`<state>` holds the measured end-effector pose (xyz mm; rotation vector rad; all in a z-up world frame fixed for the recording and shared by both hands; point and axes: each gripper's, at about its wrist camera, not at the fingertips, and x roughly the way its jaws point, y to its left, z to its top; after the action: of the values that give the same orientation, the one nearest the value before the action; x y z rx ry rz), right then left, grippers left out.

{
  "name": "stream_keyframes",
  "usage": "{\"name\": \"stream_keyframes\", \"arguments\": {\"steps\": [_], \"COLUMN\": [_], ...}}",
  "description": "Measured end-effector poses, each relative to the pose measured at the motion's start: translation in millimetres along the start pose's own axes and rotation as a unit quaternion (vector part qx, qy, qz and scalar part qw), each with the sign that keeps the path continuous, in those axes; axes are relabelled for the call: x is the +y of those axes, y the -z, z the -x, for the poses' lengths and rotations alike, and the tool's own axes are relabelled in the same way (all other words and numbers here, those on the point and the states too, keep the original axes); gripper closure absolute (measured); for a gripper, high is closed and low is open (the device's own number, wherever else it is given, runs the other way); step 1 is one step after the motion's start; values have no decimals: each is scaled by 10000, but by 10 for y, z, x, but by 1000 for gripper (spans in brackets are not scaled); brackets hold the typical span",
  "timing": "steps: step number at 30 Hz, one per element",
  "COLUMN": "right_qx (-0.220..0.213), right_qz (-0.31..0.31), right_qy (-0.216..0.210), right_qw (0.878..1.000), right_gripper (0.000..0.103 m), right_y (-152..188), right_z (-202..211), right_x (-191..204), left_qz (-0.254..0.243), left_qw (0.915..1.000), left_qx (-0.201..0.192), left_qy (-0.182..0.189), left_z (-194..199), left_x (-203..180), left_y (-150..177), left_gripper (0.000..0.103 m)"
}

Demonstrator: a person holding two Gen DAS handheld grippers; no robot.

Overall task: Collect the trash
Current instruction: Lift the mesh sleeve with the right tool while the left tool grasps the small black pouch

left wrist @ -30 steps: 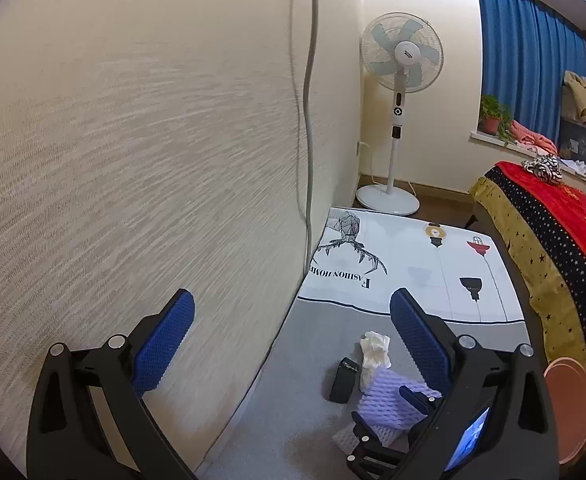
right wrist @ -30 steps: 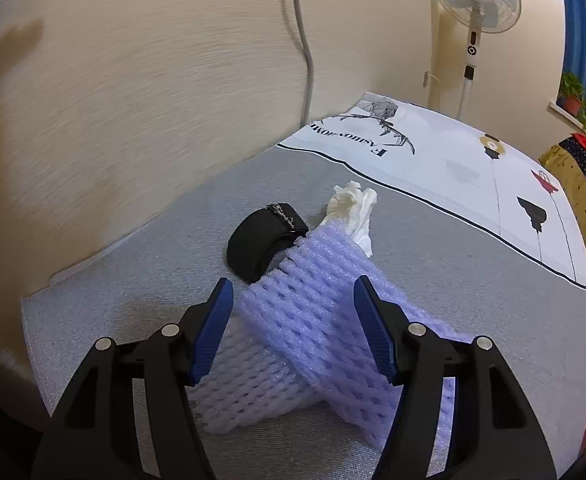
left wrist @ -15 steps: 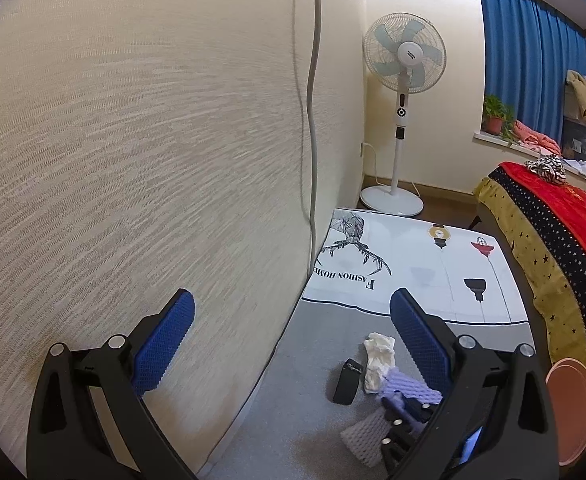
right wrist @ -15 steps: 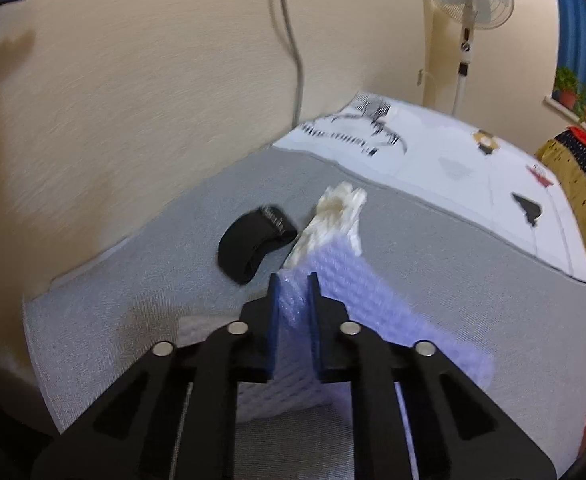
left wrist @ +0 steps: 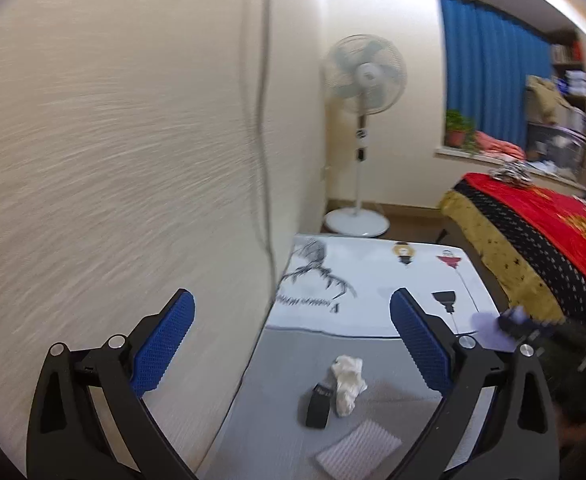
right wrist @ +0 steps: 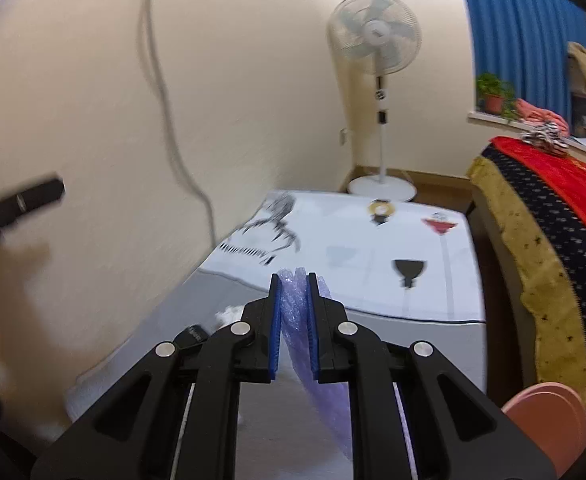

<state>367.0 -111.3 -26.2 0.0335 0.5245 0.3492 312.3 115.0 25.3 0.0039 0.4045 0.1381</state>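
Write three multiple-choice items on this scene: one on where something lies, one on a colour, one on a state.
1. Where does the crumpled white tissue lie?
A. on the bed
B. on the grey carpet, beside the black object
C. on the windowsill

2. What colour is the foam net in the right gripper?
A. pale purple
B. green
C. orange

3. How is the left gripper?
A. shut on the tissue
B. shut on nothing
C. open and empty

Answers: 1 B, it rests against the black object on the carpet; 2 A, purple mesh shows between the fingers; 3 C, its fingers stand wide apart.
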Motion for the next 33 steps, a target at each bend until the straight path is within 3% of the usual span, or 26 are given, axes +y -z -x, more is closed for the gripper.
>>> {"name": "stream_keyframes", "arguments": {"steps": [4,12,16,23,26,33], "right_qx": [114,248,283,354,394,374], "right_qz": [11,66,-50,-120,-122,-92], "right_qy": [63,49,67,139,152,104], "right_qw": [9999,9997,9996,9992,9990,9992], "right_gripper": [91,91,91,91,91,91], "right_y": [59,153,145,175,189,184], "right_z": [52,168,118,59,33,42], "right_x": [-151,-360,-427,-456,-449,-427], "left_qz": [-99,9,-58,128,123,269], "left_qw": [9997,9946,9928,9844,9804,9804], "left_qx": [160,981,1118,1549,1713,1680], "left_qy": [131,325,426,830,969,992], "left_z": [-347,-1090,-1226,-1418,-1485,-1407], "left_x": [-56,-141,-169,-127,-141,-53], "left_y": [347,1147,1323,1392,1414,1362], "left_gripper": [9,50,55,60,88,100]}}
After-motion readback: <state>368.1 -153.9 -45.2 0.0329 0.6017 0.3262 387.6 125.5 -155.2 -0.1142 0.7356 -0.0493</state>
